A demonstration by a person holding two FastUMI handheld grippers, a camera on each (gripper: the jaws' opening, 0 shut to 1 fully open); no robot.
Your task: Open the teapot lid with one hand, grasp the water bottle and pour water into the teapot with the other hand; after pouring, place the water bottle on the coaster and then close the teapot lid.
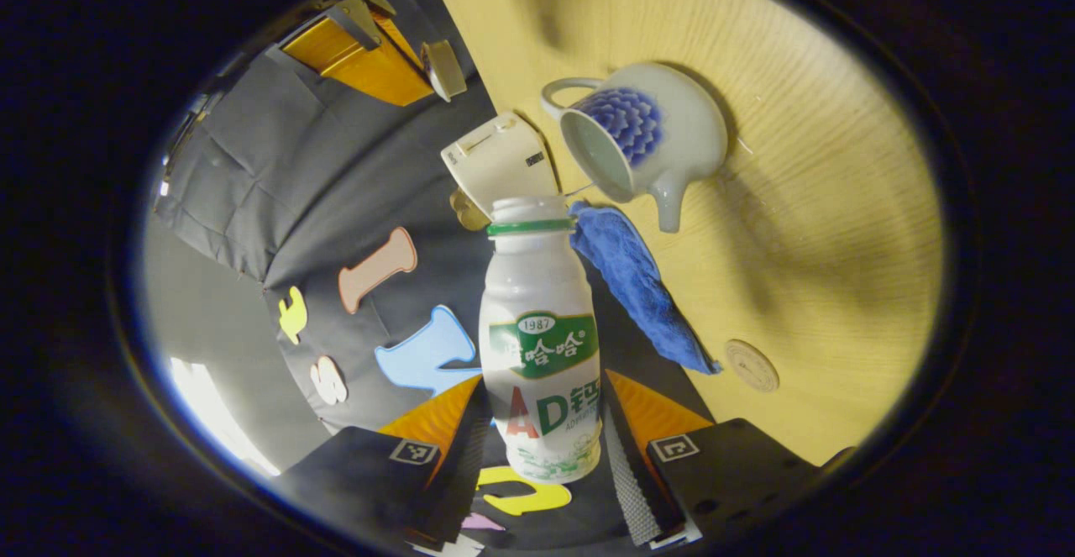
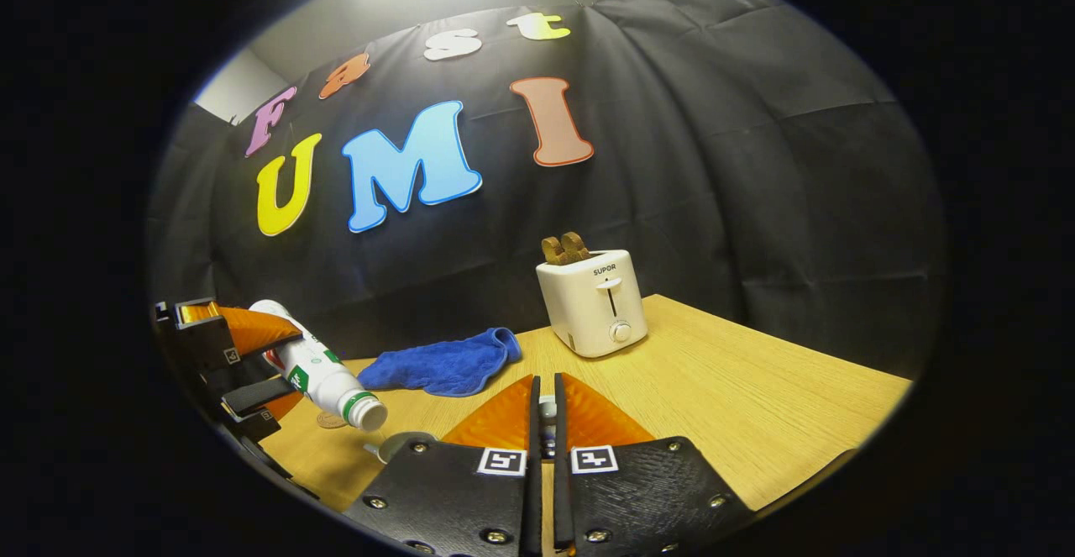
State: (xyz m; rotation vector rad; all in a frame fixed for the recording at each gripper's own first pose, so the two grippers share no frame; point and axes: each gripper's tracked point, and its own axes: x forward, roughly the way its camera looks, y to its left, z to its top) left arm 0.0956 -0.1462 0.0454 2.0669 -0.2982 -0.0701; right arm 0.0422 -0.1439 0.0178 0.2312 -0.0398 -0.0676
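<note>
- Pale wooden table (image 2: 756,406) is being backed by the booth's black cloth wall.
- Left gripper (image 1: 544,423) is being kept clamped on the water bottle (image 1: 542,347), both fingers pressed against its lower sides.
- The bottle is being held off the table and, in the right gripper view, tipped with its uncapped mouth pointing down at the teapot's rim; a green and white label with printed writing is being carried around its body.
- Whether water is running out cannot be told.
- A blue cloth (image 2: 445,364) is being left crumpled on the table behind the bottle, and a round coaster (image 1: 752,365) is lying bare beside it.
- The teapot (image 1: 647,133), white with a blue flower pattern, is being left open on the table near the cloth's far end; what is inside cannot be made out.
- Right gripper (image 2: 546,423) is being held nearly closed, pinching the teapot lid (image 1: 443,70) above the table.
- A white toaster (image 2: 594,301), marked with small dark lettering, is standing farther right with toast (image 2: 565,248) poking from its slot.
</note>
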